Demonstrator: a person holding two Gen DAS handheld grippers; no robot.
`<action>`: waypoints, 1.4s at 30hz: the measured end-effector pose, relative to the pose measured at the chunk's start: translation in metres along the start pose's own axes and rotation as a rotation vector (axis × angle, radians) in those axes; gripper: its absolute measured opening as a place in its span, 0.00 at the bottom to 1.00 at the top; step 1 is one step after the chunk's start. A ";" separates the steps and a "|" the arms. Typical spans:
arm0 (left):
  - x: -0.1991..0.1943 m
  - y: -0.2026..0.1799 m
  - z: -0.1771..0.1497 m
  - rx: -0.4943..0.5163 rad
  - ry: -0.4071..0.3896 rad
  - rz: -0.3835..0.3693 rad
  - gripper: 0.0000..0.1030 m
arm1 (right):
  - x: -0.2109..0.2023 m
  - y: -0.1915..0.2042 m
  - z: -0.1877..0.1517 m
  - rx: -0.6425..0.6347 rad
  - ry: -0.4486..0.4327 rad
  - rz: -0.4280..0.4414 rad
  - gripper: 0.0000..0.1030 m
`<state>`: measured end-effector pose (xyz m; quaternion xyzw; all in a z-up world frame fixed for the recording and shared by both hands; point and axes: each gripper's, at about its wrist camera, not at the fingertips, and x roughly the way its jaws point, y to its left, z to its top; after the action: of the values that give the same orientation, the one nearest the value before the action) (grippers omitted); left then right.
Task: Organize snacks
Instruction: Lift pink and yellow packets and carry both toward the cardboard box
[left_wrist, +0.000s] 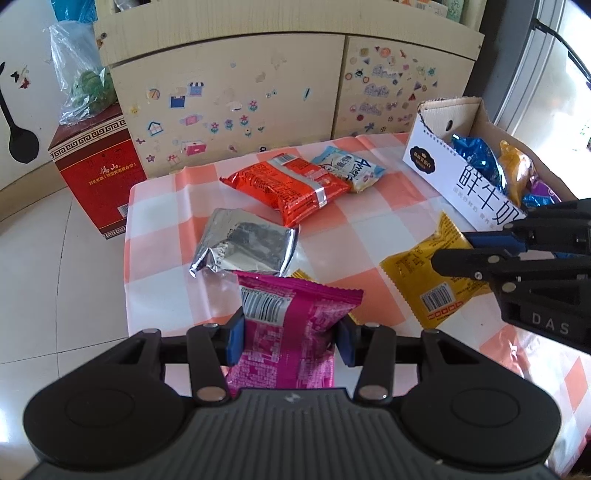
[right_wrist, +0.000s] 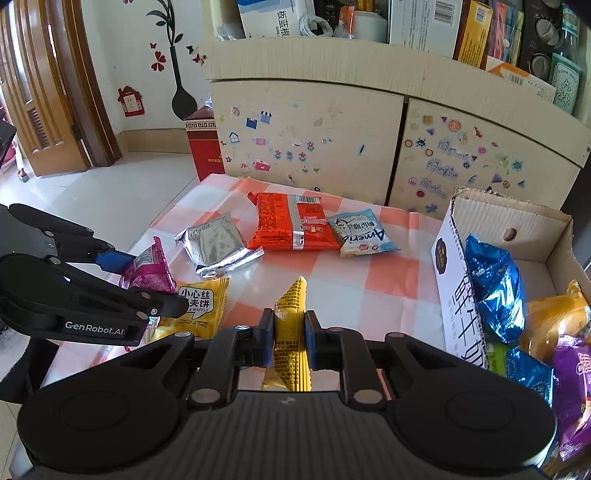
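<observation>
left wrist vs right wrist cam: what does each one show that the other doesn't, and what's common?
Left wrist only: the clear plastic bag on the red box, and the left gripper with its jaws shut on the pink packet.

Right wrist only: the wooden door, the cluttered shelf top, the yellow waffle packet face up, and the purple packet in the carton.

Both: the checked tablecloth, silver packet, orange packet, pale blue packet, and the right gripper shut on a yellow packet.

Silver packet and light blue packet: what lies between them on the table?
The orange-red packet lies between the silver packet and the light blue packet, touching the blue one; the right wrist view shows it.
</observation>
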<state>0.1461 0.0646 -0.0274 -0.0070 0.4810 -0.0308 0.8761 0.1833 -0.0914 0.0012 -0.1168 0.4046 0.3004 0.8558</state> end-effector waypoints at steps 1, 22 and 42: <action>0.000 0.000 0.001 -0.002 -0.003 0.000 0.45 | -0.001 0.000 0.001 0.000 -0.004 -0.003 0.20; -0.015 -0.026 0.027 -0.030 -0.102 -0.028 0.45 | -0.032 -0.020 0.015 0.032 -0.109 -0.079 0.20; -0.006 -0.101 0.061 -0.014 -0.195 -0.182 0.45 | -0.098 -0.094 0.017 0.227 -0.251 -0.288 0.20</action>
<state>0.1897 -0.0369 0.0145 -0.0599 0.3909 -0.1059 0.9123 0.2024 -0.1991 0.0824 -0.0381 0.3053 0.1397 0.9412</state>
